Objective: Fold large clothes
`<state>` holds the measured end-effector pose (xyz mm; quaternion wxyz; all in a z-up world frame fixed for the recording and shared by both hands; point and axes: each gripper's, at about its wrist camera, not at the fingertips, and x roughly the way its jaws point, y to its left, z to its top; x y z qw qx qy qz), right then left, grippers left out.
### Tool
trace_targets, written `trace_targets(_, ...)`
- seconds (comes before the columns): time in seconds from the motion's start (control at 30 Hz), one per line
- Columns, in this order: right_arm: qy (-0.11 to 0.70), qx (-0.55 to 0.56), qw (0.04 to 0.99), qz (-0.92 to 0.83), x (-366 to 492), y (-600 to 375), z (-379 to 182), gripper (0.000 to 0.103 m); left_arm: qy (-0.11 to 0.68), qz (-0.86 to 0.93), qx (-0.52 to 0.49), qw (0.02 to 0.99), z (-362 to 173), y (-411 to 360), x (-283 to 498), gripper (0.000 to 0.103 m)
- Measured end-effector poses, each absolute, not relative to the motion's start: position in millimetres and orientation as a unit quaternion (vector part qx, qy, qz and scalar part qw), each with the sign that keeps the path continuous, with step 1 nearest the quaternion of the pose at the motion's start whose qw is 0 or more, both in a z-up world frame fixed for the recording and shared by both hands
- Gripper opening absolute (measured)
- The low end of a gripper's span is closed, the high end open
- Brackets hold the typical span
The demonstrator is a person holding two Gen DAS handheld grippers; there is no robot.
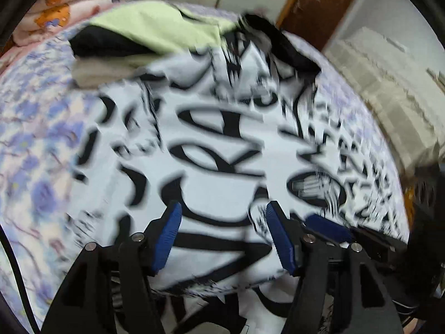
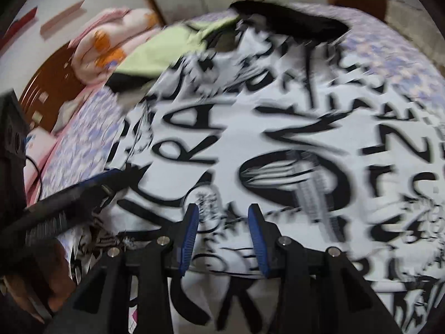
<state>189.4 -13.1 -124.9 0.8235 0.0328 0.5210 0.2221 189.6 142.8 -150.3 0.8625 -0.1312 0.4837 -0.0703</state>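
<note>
**Both grippers open over spread garment; fold not yet gripped**

Left gripper (image 1: 222, 236) and right gripper (image 2: 224, 236) stand at lower centre of their views, jaws apart, holding nothing. The printed garment (image 1: 222, 144) lies flat on the bed (image 1: 36, 144) directly beneath and beyond both. Judged step: between folds; next needs an edge grasped. Folded clothes (image 1: 133, 36) sit upper left.

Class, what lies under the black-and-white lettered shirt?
The shirt lies spread on a purple flowered bedsheet, which shows around its edges. Whatever is beneath the shirt's middle is covered.
</note>
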Motion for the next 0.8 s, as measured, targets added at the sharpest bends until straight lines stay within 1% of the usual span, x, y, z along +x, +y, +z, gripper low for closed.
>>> trace_targets(0.07, 0.526, 0.016, 0.821, 0.220, 191.9, -14.1, -137.5, 0.034, 0.501, -0.061, -0.122, 0.855, -165.3, 141.6, 192.3, 0.062)
trace_targets(0.13, 0.516, -0.002, 0.832, 0.204, 192.1, -23.0, -138.0, 0.033, 0.512, -0.036, -0.105, 0.852, -176.3, 149.6, 196.3, 0.062)
trace_targets(0.2, 0.503, -0.030, 0.850, 0.156, 193.4, -45.3, -134.9, 0.033, 0.510, -0.026, -0.100, 0.854, -179.5, 161.2, 198.4, 0.062)
trace_targets(0.27, 0.491, -0.033, 0.863, 0.109, 199.0, -77.0, -133.8, 0.033, 0.507, -0.013, -0.098, 0.856, -179.2, 173.4, 199.4, 0.062)
trace_targets(0.3, 0.497, -0.011, 0.861, 0.105, 203.2, -97.6, -134.7, 0.024, 0.506, -0.007, -0.098, 0.857, -179.4, 180.2, 200.2, 0.062)
trace_targets(0.33, 0.503, -0.002, 0.859, 0.094, 205.5, -109.8, -135.4, 0.022, 0.506, -0.005, -0.100, 0.857, -179.8, 185.4, 201.0, 0.062)
trace_targets(0.37, 0.505, -0.004, 0.861, 0.064, 207.3, -124.9, -135.5, 0.022, 0.505, -0.011, -0.107, 0.856, -181.2, 190.5, 201.6, 0.062)
trace_targets(0.4, 0.504, -0.010, 0.863, 0.040, 207.7, -133.8, -135.1, 0.030, 0.506, -0.013, -0.110, 0.855, -181.9, 192.7, 201.4, 0.062)
trace_targets(0.43, 0.504, -0.003, 0.864, 0.026, 207.9, -144.4, -135.0, 0.034, 0.506, -0.012, -0.106, 0.856, -183.0, 191.2, 201.2, 0.062)
trace_targets(0.53, 0.515, 0.044, 0.855, 0.030, 207.8, -162.0, -137.3, 0.034, 0.507, -0.001, -0.081, 0.858, -185.4, 185.7, 200.3, 0.062)
trace_targets(0.6, 0.512, 0.047, 0.857, 0.027, 204.2, -164.1, -135.7, 0.034, 0.507, 0.007, -0.066, 0.859, -185.4, 178.5, 200.2, 0.063)
trace_targets(0.8, 0.514, 0.060, 0.856, 0.028, 195.6, -161.5, -124.5, 0.034, 0.506, 0.010, -0.086, 0.858, -170.9, 182.4, 191.3, 0.063)
